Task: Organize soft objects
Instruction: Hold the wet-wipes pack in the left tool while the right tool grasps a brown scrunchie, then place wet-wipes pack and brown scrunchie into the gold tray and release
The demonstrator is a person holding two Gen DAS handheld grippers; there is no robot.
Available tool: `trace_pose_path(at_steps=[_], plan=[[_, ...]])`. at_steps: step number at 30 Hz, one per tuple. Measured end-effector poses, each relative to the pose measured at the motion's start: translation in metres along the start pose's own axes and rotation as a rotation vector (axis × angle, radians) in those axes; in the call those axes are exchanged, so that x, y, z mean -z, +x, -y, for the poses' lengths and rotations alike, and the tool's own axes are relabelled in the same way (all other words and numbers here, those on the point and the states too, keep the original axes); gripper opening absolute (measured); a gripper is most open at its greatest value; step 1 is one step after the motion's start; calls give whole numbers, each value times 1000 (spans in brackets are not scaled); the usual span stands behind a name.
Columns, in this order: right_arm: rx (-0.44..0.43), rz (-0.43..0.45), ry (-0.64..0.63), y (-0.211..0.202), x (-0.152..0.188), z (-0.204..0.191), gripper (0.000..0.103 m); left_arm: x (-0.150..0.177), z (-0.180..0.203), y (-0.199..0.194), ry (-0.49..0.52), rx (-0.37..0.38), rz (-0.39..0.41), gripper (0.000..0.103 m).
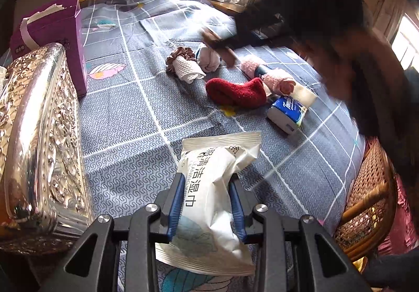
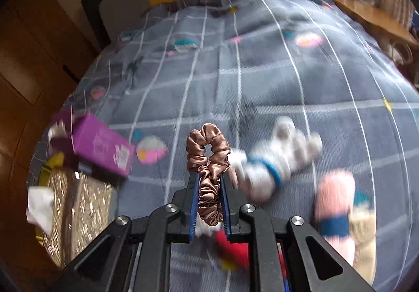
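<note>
Jaws clenched, the right gripper (image 2: 209, 182) grasping a brown satin scrunchie (image 2: 208, 150), the left gripper (image 1: 208, 203) a wet-wipes pack (image 1: 209, 187); socks at one o'clock remain unsorted.

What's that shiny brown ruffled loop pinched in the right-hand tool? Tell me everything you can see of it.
It is a brown satin scrunchie: a gathered ring of glossy, bronze-toned fabric, crinkled all round, with a small hole near its top. The right gripper has its blue-lined jaws shut on the lower half, squashing it into a narrow ruffled strip, while the upper loop stands free above the tips. It appears lifted clear of the grey checked bedspread; only the jaws touch it.
</note>
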State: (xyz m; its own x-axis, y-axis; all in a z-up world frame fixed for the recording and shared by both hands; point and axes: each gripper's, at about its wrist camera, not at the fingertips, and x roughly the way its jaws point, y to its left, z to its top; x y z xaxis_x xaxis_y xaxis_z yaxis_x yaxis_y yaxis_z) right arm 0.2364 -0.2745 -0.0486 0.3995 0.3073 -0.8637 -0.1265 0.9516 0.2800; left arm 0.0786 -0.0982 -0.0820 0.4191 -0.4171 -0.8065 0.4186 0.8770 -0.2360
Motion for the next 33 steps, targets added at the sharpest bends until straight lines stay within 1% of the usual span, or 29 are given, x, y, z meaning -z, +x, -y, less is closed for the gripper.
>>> trace_pose_path(at_steps=[2,4,7,10,13,17,19,21,22,24,27,30,31,33], plan=[[18,-6,32,-4,26,11,16,-5,-1,-1,-23,-1,-3,33],[17,-4,76,-5,47,22,16,-10,-1,-3,-42,1,2,33],[36,-33,120,0,63,34,16,-23,4,-11,-57,1,25,33],[46,-34,93,4,62,30,16,-45,6,-23,-82,2,57,33],[61,-50,60,11,61,23,16,-77,1,-37,-122,24,94,33],[68,-46,41,14,62,22,16,-122,-16,-63,-179,26,158,33],[79,-44,19,15,62,18,16,-141,-34,-82,-210,1,202,33],[91,-47,-10,18,62,13,16,-155,-58,-104,-245,-44,248,33],[99,-48,-26,19,63,10,16,-159,-74,-117,-268,-82,281,33],[108,-50,-56,21,63,6,16,-159,-105,-138,-311,-151,322,33],[120,-56,-95,23,65,0,16,-145,-158,-165,-410,-245,355,33],[128,-72,-118,26,67,-4,16,-113,-207,-188,-506,-334,375,33],[129,-76,-124,27,67,-4,16,-97,-223,-195,-536,-364,375,33],[135,-87,-135,30,69,-6,17,-70,-246,-201,-582,-398,358,33]])
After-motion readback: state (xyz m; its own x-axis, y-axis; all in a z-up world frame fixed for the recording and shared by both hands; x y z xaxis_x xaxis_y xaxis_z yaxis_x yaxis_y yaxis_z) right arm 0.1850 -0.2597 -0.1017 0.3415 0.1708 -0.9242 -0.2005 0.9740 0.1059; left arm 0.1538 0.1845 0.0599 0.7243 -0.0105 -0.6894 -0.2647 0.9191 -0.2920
